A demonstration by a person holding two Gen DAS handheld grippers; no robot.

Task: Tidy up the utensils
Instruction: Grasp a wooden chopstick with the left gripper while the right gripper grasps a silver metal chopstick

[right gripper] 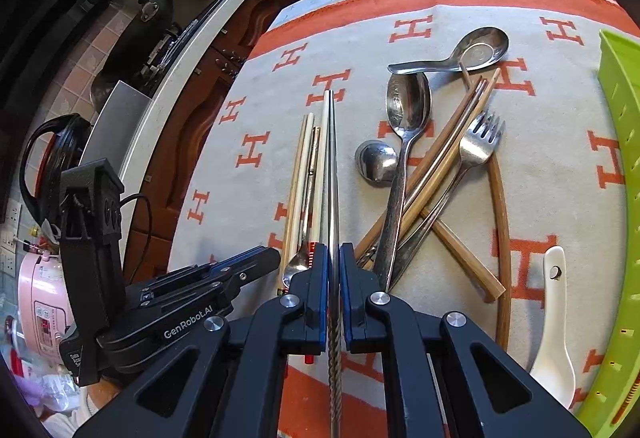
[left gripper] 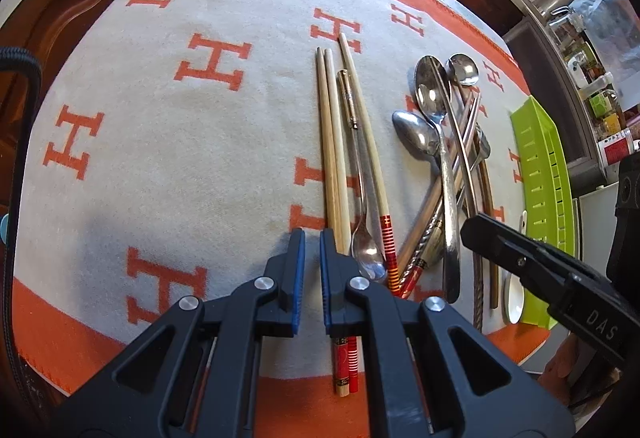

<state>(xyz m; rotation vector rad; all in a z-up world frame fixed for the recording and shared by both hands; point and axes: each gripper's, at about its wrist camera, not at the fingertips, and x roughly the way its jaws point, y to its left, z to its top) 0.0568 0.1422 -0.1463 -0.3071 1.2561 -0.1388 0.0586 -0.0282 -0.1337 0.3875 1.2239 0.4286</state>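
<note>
Clamping a metal chopstick (right gripper: 333, 173), the right gripper (right gripper: 334, 262) points over the laid-out wooden chopsticks (right gripper: 298, 173).

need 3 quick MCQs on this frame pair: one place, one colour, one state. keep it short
1. In the right wrist view, where is the green tray?
A. at the cloth's right edge
B. at the left edge
C. under the spoons

2. What colour is the ceramic spoon beside the tray?
A. blue
B. white
C. black

3. What is the right gripper doing?
A. open over the fork
B. shut on nothing
C. shut on a metal chopstick

Key: 1 A, the tray runs along the right border of the picture. 2 B, its bowl and handle are plain white. 3 C, the chopstick sits pinched between the blue pads.
</note>
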